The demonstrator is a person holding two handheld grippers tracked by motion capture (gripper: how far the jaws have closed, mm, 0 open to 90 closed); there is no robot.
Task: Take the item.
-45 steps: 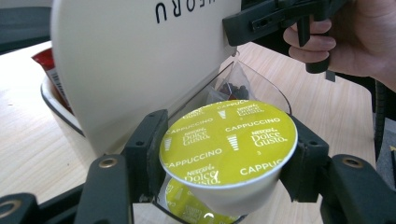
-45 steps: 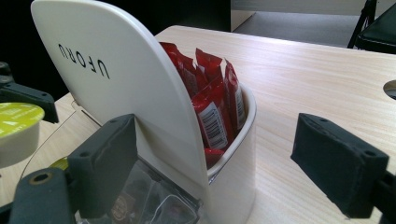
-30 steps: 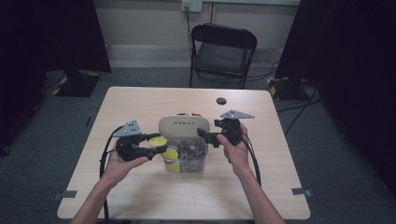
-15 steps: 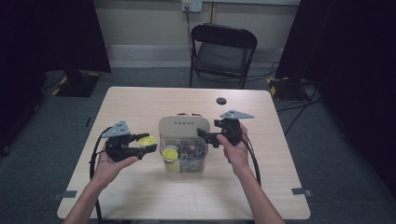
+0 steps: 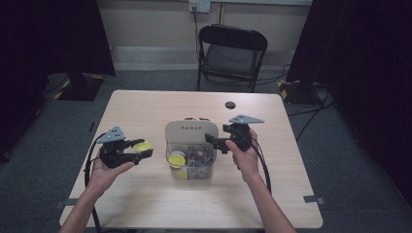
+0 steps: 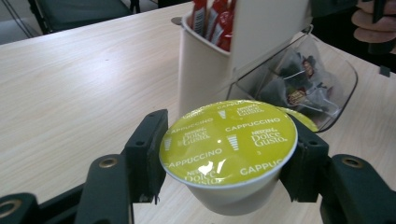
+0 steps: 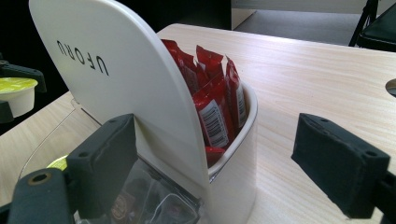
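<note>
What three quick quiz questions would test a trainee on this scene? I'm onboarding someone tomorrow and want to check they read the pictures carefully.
1. True or false: the left gripper is shut on a yellow-lidded coffee capsule.
2. What fills the white rear compartment of the organizer? A) teaspoons B) red sachets C) sugar cubes
3. Fill in: the right gripper has its fingers ____ beside the organizer's white back panel.

Key
1. True; the capsule sits clamped between both fingers, held off the table.
2. B.
3. Open; the panel stands between them, and no grip on it can be seen.
</note>
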